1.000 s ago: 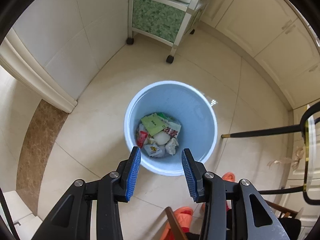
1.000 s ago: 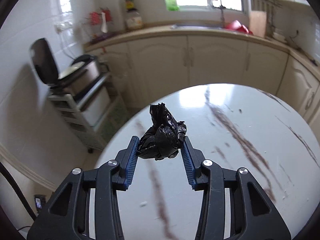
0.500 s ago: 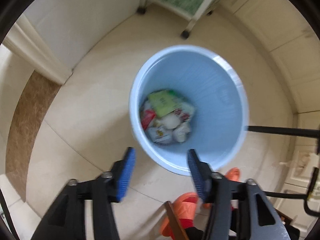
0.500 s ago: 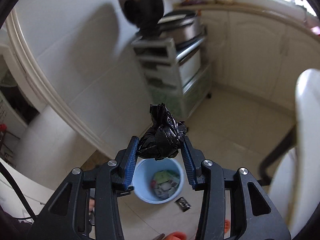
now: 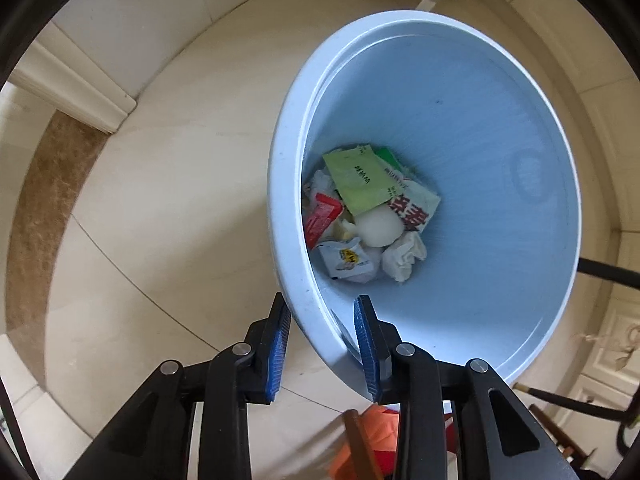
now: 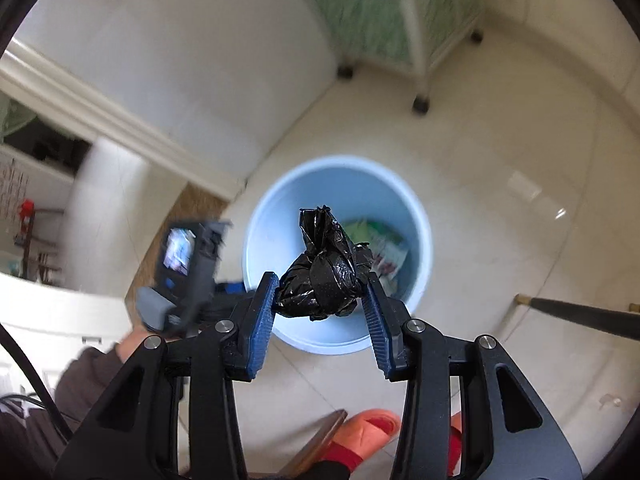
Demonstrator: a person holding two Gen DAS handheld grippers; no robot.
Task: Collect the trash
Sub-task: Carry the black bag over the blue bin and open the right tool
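Left gripper (image 5: pixel 320 328) points straight down over the near rim of the bin (image 5: pixel 288 216), one blue pad outside the wall and the other inside it. Its jaws are closing with the rim between them; the inner pad looks against the wall, but a small gap shows at the outer pad, so no firm clamp is confirmed. The bin, pale blue and round, stands on the tiled floor (image 5: pixel 160 200) and holds wrappers and crumpled paper at its bottom: a green packet (image 5: pixel 360 184), a red packet (image 5: pixel 320 220), a white ball (image 5: pixel 378 230) and a tissue wad (image 5: pixel 404 258). In the right wrist view, the left hand (image 6: pixel 132 344) appears at the near left, in a dark sleeve (image 6: pixel 80 384), carrying that gripper at the bin's left rim; the picture is blurred there. Right gripper (image 6: pixel 322 304) tilts steeply downward, above and nearer than the bin, and is clenched on a crumpled black plastic bag (image 6: pixel 324 276), both pads pressing its sides. The bag is off the floor, seen in line with the bin's opening. An orange slipper (image 6: pixel 360 436) shows on the floor at the near edge. A dark chair leg (image 6: pixel 580 314) enters from the right.
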